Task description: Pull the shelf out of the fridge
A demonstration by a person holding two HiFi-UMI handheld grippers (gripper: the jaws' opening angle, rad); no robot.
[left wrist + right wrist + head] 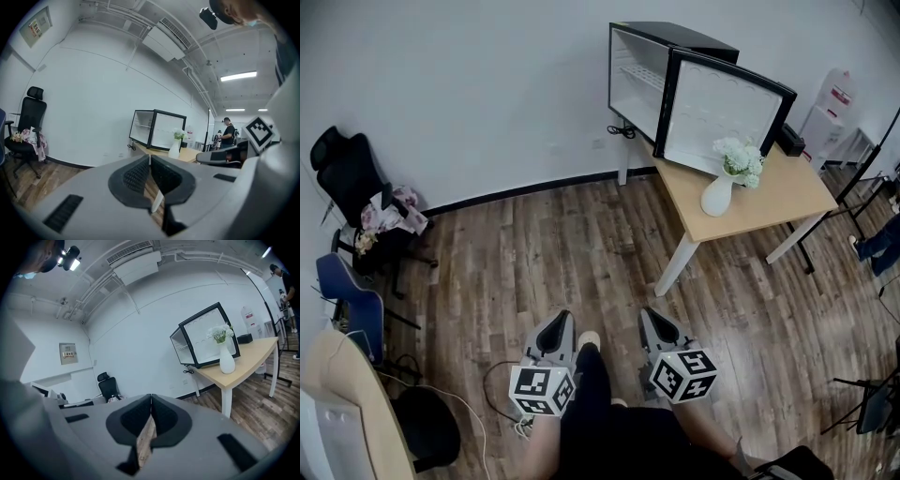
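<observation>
A small black fridge point(649, 70) stands on a light wooden table point(778, 192) at the far right, its glass door point(717, 112) swung open. A white wire shelf point(639, 75) shows inside it. The fridge point(143, 126) also appears far ahead in the left gripper view, and the fridge point(199, 341) in the right gripper view. My left gripper point(555, 330) and right gripper point(654, 323) are both shut and empty, held low over the floor, well short of the table.
A white vase of flowers point(724, 183) stands on the table in front of the fridge door. A black office chair point(356, 187) and a blue chair point(342, 291) sit at the left wall. Another person point(228, 133) stands beyond the table.
</observation>
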